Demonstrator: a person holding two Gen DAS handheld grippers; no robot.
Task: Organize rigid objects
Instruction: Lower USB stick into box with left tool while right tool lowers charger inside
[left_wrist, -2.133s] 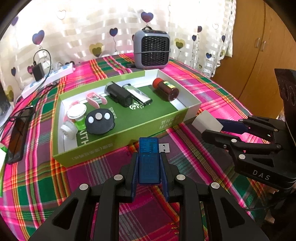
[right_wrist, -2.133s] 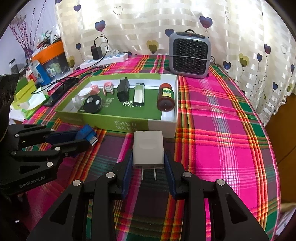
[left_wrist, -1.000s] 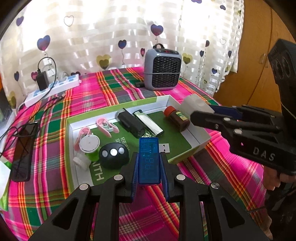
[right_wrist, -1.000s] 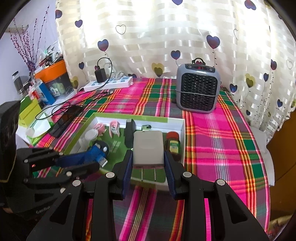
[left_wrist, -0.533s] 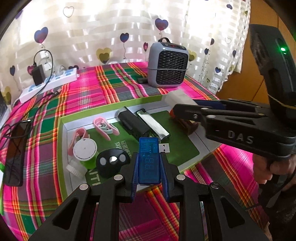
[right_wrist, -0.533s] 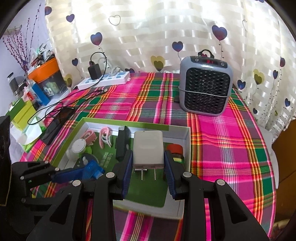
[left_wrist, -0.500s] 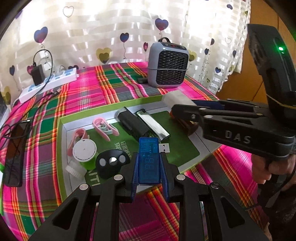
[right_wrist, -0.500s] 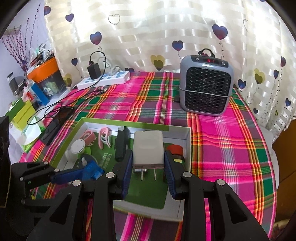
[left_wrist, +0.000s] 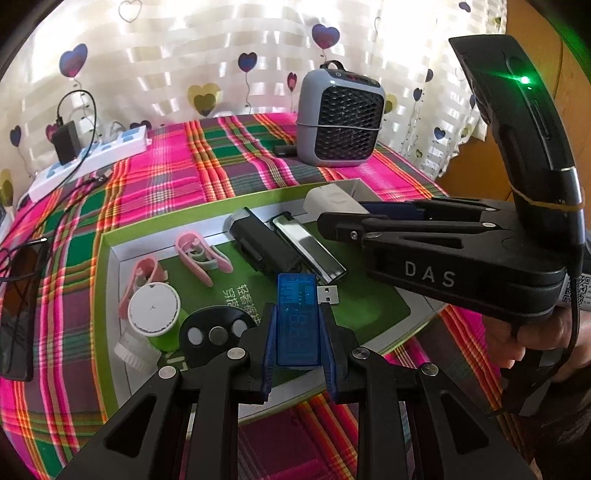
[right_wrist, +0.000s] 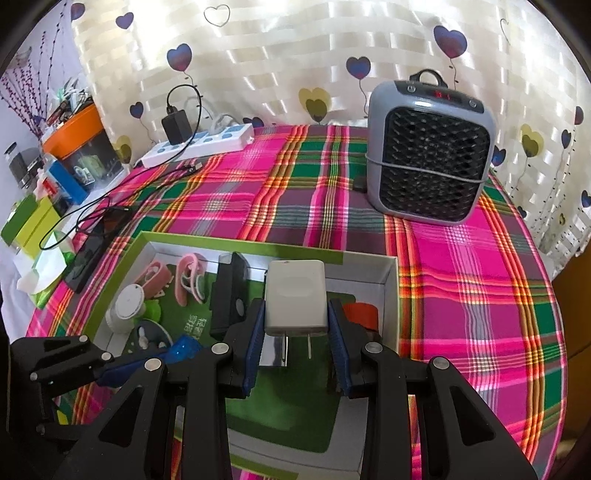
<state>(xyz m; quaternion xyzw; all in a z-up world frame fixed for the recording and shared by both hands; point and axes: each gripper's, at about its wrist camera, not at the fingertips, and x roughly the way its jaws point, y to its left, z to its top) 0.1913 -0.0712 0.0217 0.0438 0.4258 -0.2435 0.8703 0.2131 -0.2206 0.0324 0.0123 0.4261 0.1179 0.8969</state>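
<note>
Nearly done: two items held over the green box (left_wrist: 110, 266), neither set down yet.
Left gripper (left_wrist: 297, 332) clamped on one blue USB tester (left_wrist: 297, 317), above the box's near edge; right gripper (right_wrist: 295, 328) clamped on one white charger (right_wrist: 295, 295), above its far right end. Inside the box: two pink clips (left_wrist: 199, 258), one black block (left_wrist: 258, 243), one silver lighter (left_wrist: 306, 247), one red-capped bottle (right_wrist: 360, 314), one black disc (left_wrist: 214, 332), one white-lidded green jar (left_wrist: 154, 314), one small white cap (left_wrist: 129, 350).

Grey heater (right_wrist: 428, 155) and white power strip (right_wrist: 201, 144) on plaid tablecloth (right_wrist: 461, 280).
</note>
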